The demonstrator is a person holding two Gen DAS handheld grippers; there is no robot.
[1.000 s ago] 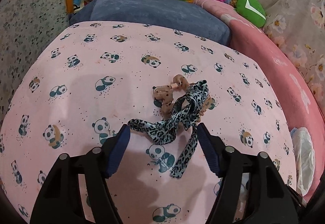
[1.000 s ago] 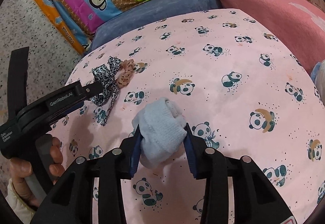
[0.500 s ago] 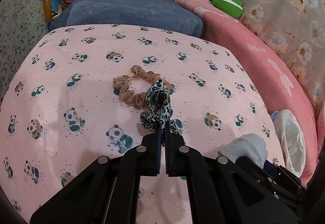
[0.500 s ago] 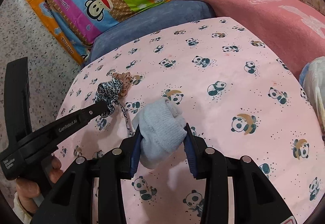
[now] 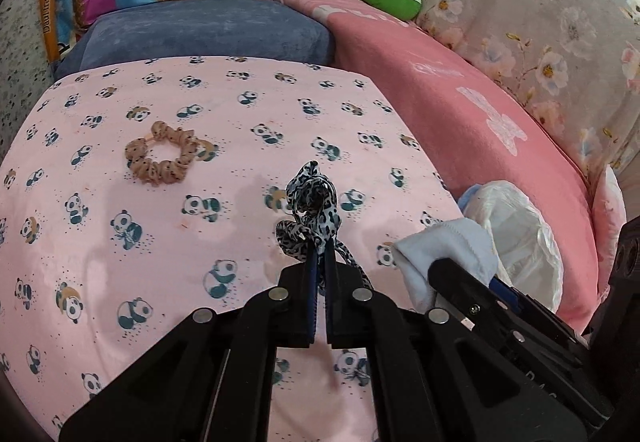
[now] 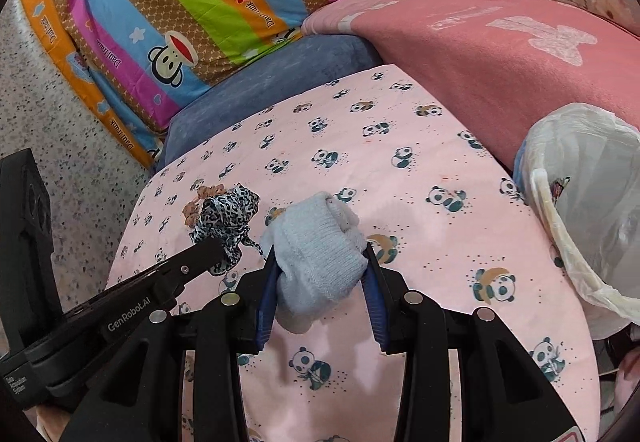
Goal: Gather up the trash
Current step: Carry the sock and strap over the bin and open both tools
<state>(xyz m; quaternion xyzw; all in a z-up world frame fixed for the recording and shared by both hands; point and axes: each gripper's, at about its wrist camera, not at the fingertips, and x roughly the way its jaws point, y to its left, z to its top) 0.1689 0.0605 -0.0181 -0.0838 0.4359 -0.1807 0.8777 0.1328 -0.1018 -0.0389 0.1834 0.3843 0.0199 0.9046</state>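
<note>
Left hand-held gripper has its jaws pinched tight on the leopard-print ribbon, which hangs bunched above the panda-print sheet, apparently clear of it. Right hand-held gripper clamps the light blue sock between its blue pads, jaws part-way apart around the bundle; the sock is also off the sheet. One item is not yet collected: the brown scrunchie lies flat on the sheet, well apart from both tools. Beyond the sheet's right edge stands the white-lined trash bin, against the pink blanket, its mouth open and close to the right gripper. Striped cartoon pillows and a blue cushion lie at the far end.

Judged step: carrying two picked items to the bin. Next move calls for bringing each load over the liner's mouth before opening; the ribbon's loose tails could snag on the rim.
</note>
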